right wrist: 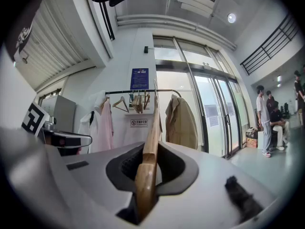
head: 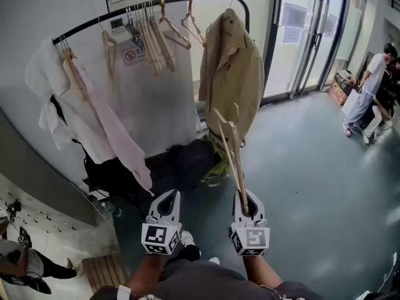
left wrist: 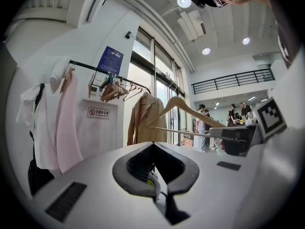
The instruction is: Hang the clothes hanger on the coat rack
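Note:
A wooden clothes hanger stands upright in my right gripper, which is shut on one end of its arm; its metal hook points up toward the beige jacket. In the right gripper view the hanger runs straight out between the jaws. The black rail of the coat rack is ahead and above. It carries several empty wooden hangers, a white shirt and a pink garment. My left gripper is level beside the right one, shut and holding nothing; its view shows the hanger to the right.
Black bags lie on the floor under the rack. Glass doors stand to the right of it, and people are at the far right. Another person is at the lower left. A white wall panel backs the rack.

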Demonstrator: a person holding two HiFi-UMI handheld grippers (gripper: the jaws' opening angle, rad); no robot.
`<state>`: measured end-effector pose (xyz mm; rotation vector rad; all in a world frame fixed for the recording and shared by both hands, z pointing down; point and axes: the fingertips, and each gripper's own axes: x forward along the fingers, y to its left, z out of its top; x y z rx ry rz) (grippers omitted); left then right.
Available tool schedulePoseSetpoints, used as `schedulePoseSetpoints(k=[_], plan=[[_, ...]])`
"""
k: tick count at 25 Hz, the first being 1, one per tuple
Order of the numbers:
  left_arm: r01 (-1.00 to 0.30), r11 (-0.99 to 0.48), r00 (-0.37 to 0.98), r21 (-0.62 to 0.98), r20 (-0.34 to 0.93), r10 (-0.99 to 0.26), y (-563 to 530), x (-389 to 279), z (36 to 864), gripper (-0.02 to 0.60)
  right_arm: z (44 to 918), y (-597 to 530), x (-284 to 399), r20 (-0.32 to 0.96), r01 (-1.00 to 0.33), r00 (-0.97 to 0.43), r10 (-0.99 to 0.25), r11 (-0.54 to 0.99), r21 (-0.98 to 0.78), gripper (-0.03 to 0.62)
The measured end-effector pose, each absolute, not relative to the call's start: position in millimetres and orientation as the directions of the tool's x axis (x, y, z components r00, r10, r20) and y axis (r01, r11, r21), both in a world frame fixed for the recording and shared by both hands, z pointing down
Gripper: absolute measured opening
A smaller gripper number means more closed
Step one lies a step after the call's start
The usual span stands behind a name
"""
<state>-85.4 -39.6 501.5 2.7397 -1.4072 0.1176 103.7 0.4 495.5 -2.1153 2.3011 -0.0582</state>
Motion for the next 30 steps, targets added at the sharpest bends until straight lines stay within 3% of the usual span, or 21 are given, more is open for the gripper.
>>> schedulePoseSetpoints(k=[15,30], plan=[[-0.779,-0.627,0.626,-0.015,0.04,-0.779,-198.9,-69.6,497.6,0.008,488.8,-147.8,114.3,0.013,-0.998,-0.037,-0.999,0.036,-0.051,0.049],[-0.765,-0.644,0.64,-0.006,0.099,-0.762,-289.1,-65.5,517.2,0.009,470.5,-252.1,121.1,-0.013,-0.999,-0.022,-1.0,0.022,-0.025,0.049]])
